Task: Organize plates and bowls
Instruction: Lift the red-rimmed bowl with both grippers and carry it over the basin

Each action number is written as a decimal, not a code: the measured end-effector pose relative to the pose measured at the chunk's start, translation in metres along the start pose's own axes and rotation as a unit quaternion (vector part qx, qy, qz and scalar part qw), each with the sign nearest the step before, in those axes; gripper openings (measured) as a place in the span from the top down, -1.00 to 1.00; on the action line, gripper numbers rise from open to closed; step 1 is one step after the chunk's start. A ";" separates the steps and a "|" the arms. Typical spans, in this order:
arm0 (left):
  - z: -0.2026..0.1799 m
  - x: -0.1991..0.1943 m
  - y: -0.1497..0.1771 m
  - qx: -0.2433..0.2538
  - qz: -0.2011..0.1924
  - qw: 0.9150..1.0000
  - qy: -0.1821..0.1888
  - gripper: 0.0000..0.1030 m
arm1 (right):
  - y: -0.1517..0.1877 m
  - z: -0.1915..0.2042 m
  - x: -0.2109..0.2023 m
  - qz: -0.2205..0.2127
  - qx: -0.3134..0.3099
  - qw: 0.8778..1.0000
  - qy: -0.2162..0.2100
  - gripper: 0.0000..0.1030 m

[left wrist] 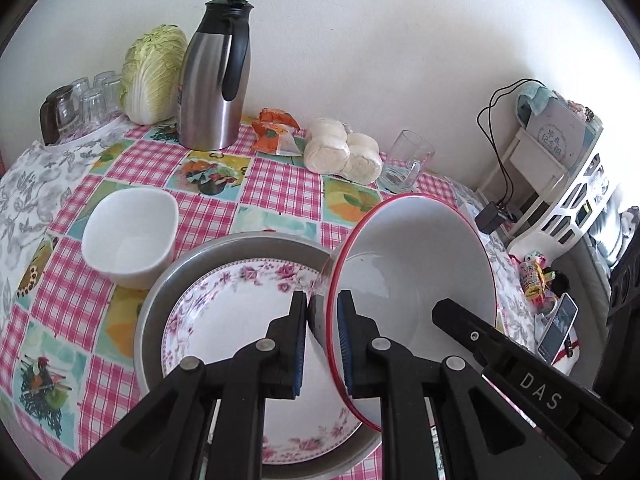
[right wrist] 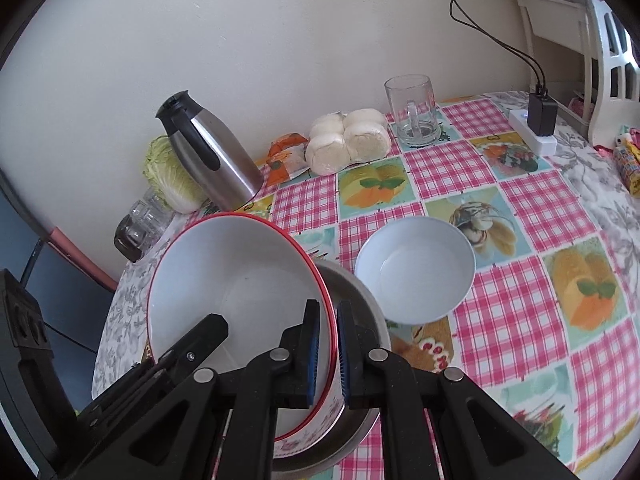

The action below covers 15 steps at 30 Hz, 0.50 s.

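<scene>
Around your work: a steel jug (left wrist: 216,80) with a black handle stands at the back of the table (right wrist: 520,216), a cabbage (left wrist: 154,74) and upturned glasses (left wrist: 90,98) beside it near the wall. Further along sit an orange packet (left wrist: 276,130), a bag of white buns (left wrist: 344,152) and a glass mug (right wrist: 414,110). A black charger (right wrist: 541,114) is plugged into a white strip at the table's far edge; a phone (left wrist: 558,326) lies off to the side.

A square white bowl (left wrist: 130,236) sits just beside the metal pan (left wrist: 160,292); a round white bowl (right wrist: 414,270) rests on the other side of it. Both crowd the pan.

Your red-rimmed bowl (left wrist: 420,264) is white inside, tilted and lifted over the pan, which holds a plate with pink flowers (left wrist: 224,304).

Your left hand-held gripper (left wrist: 322,340) is clamped on the bowl's rim, one pad inside, one outside. Your right hand-held gripper (right wrist: 328,352) pinches the opposite rim the same way.

Lettering "DAS" shows on the right hand-held gripper's body. The card on the white rack (left wrist: 560,160) bears print too small to read.
</scene>
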<state>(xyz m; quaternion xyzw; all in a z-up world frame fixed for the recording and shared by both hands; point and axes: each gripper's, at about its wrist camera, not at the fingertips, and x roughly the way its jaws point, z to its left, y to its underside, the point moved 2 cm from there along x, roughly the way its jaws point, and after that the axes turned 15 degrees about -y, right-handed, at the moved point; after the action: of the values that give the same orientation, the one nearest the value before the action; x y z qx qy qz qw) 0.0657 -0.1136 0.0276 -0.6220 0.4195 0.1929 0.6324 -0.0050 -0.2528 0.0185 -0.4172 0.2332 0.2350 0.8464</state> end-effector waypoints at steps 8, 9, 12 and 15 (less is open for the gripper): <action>0.023 -0.022 0.007 -0.008 -0.017 1.000 0.000 0.70 | 0.028 0.018 -0.006 -0.014 -0.001 1.000 -0.017 0.81; 0.027 -0.023 0.007 -0.010 -0.017 1.000 0.000 0.70 | 0.030 0.020 -0.005 -0.014 -0.002 1.000 -0.019 0.81; 0.033 -0.025 0.007 -0.012 -0.017 1.000 -0.001 0.70 | 0.035 0.026 -0.003 -0.018 -0.001 1.000 -0.023 0.81; 0.037 -0.024 0.006 -0.017 -0.017 1.000 0.000 0.70 | 0.037 0.031 -0.001 -0.023 0.002 1.000 -0.021 0.81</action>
<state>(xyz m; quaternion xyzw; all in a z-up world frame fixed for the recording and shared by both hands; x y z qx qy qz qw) 0.0580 -0.0714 0.0374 -0.6398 0.4057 0.1893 0.6246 -0.0217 -0.2084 0.0142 -0.4158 0.2062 0.2234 0.8571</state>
